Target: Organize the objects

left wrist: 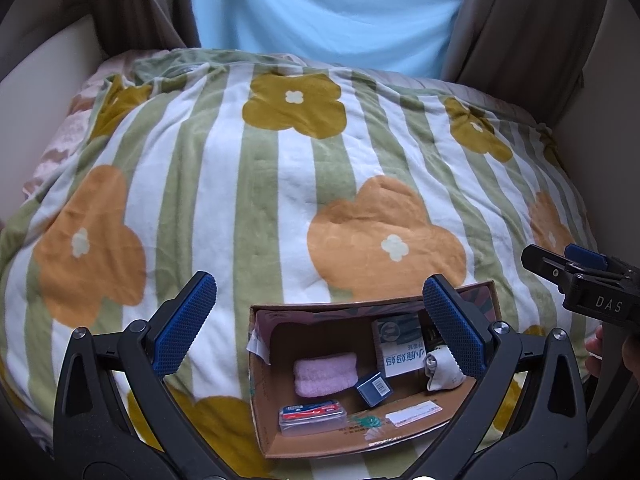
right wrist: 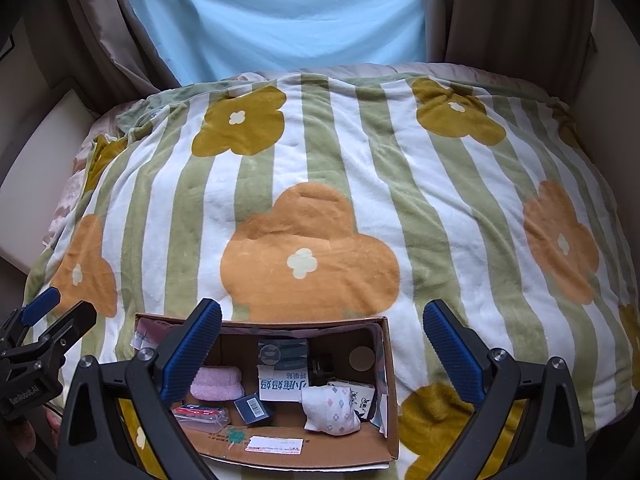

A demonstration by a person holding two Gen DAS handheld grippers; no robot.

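Both grippers are being held above the near edge of the bed. The left gripper (left wrist: 320, 320) is being held with jaws wide, nothing between them; the right gripper (right wrist: 322, 344) likewise, jaws spread wide and empty. Beneath them, an open cardboard box (right wrist: 394, 404) is being supported by the blanket. Inside it are being kept a clear plastic case (right wrist: 202, 418) at near left, a small dark blue box (right wrist: 252, 409), a folded pink cloth (right wrist: 218, 384), a white patterned sock (right wrist: 330, 410) at right, and a white-and-teal carton (right wrist: 284, 372) toward the far wall. Beyond, a green-striped floral blanket (right wrist: 320, 168) is being spread across the bed. Farthest, a light blue curtain (right wrist: 280, 12) is being flanked by brown drapes (right wrist: 508, 12).
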